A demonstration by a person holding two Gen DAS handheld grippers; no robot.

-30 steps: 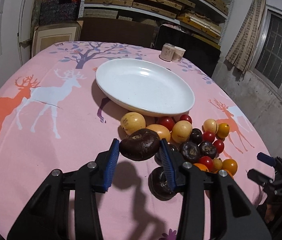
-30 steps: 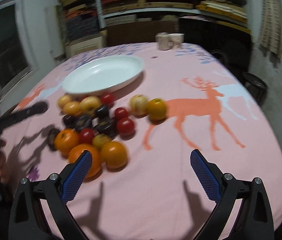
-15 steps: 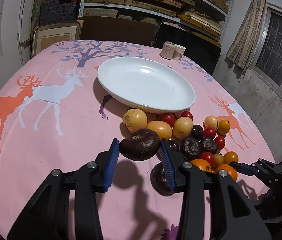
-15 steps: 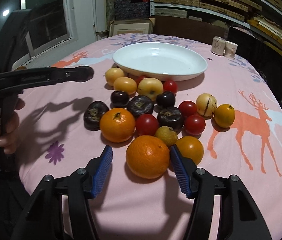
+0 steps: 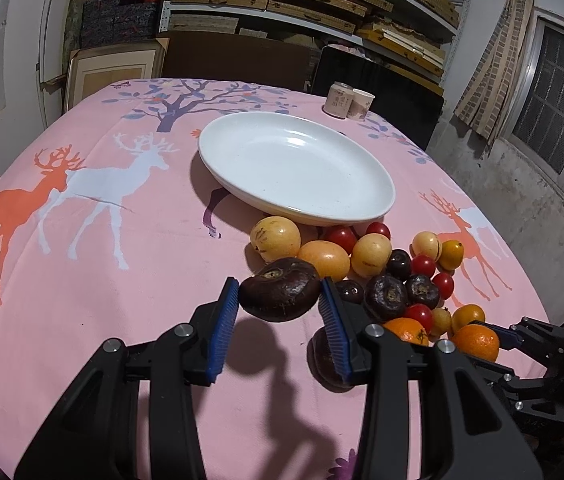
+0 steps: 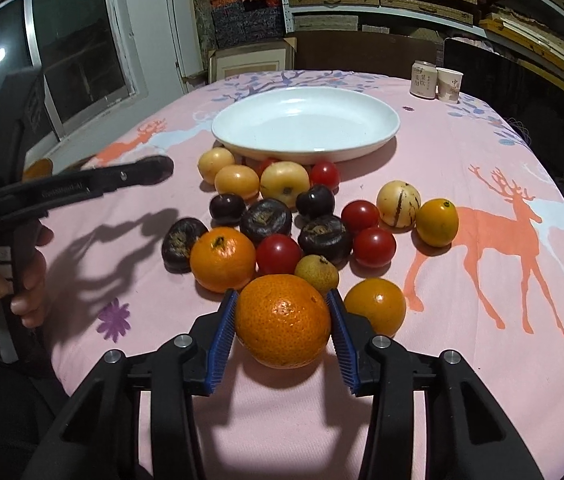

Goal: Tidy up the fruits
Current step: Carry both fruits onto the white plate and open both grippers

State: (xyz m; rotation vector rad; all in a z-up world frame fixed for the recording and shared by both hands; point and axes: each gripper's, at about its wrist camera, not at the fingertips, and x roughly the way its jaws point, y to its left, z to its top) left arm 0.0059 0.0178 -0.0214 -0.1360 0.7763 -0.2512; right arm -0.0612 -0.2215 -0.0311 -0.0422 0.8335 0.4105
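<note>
- Left wrist view: the left gripper (image 5: 280, 300) is clamping a dark purple fruit (image 5: 280, 289) between its blue pads, holding it up off the pink tablecloth (image 5: 82, 280), its shadow falling below.
- The white dish (image 5: 377, 208) is sitting empty beyond it; the fruit pile (image 5: 381, 264) is lying just in front of the dish's near rim.
- Another dark fruit (image 5: 323, 360) is lying on the cloth, partly hidden behind the right-hand finger.
- The right gripper (image 5: 493, 336) is showing at the right edge, at an orange (image 5: 475, 342).
- Right wrist view: the right gripper (image 6: 283, 320) is closing its jaws around that orange (image 6: 283, 320), which is resting on the cloth; both pads are touching its sides.
- A can (image 6: 423, 79) and a paper cup (image 6: 449, 85) are standing at the far edge.
- A hand (image 6: 10, 280) is holding the left gripper's handle at the left.
</note>
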